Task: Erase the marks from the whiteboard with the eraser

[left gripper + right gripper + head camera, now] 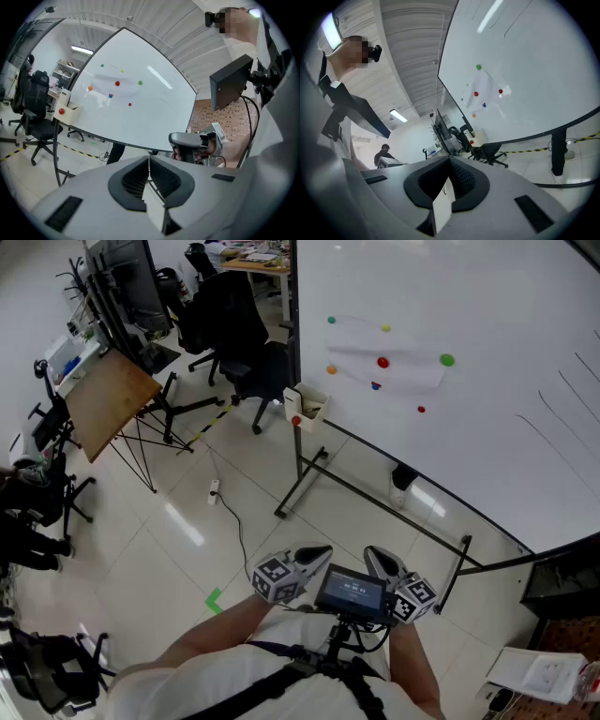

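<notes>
The whiteboard (487,343) stands ahead on a wheeled frame. Thin dark pen lines (562,418) run across its right part. Coloured magnets pin a paper sheet (389,357) near its upper left. A cream holder box (306,409) with a red dot hangs on the board's left edge; I cannot make out an eraser. Both grippers are held close to my chest, well short of the board. The left gripper (319,554) (149,158) is shut and empty. The right gripper (375,557) (449,160) also has its jaws together with nothing between them.
Black office chairs (234,324) stand left of the board. A wooden panel on a tripod (108,399) leans further left. A cable with a power strip (214,489) lies on the tiled floor beside the board's frame legs (309,474). A small screen (350,592) sits between the grippers.
</notes>
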Tool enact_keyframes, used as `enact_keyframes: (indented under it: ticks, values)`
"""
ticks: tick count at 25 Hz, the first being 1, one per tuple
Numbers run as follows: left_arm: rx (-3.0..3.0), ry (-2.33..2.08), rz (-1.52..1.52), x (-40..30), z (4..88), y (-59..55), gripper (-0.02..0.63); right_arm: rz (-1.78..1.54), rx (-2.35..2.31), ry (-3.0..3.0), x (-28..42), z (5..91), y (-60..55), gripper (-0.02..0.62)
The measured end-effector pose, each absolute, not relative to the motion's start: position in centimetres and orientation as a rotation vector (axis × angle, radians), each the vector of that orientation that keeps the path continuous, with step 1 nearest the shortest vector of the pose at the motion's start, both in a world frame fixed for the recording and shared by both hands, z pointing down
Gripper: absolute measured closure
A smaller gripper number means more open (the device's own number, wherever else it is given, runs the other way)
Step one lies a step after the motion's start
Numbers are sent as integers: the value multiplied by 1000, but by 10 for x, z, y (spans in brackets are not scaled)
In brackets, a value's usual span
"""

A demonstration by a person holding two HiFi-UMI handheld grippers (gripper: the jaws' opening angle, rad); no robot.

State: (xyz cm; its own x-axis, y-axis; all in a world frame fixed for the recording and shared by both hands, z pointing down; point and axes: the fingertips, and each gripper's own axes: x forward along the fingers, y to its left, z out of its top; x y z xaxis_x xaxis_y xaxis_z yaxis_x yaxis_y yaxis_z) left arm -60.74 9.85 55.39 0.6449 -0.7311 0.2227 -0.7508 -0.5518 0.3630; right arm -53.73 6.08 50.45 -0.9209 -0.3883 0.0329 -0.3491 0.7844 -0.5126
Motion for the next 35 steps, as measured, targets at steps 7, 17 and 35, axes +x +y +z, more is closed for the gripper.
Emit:
enact_keyframes:
  ticks: [7,17,35]
  values:
    - [2420,-1218,-6,-584,537,14,573,-778,-534,2923,-511,508,-22,574]
    - [2308,-1379,25,-572,520,-22,560,-768,-370,2956,-492,492,-80,574]
    - [2060,-1736,49,-743,554,-140,478,-864,-420,2924,-548,514,-155,574]
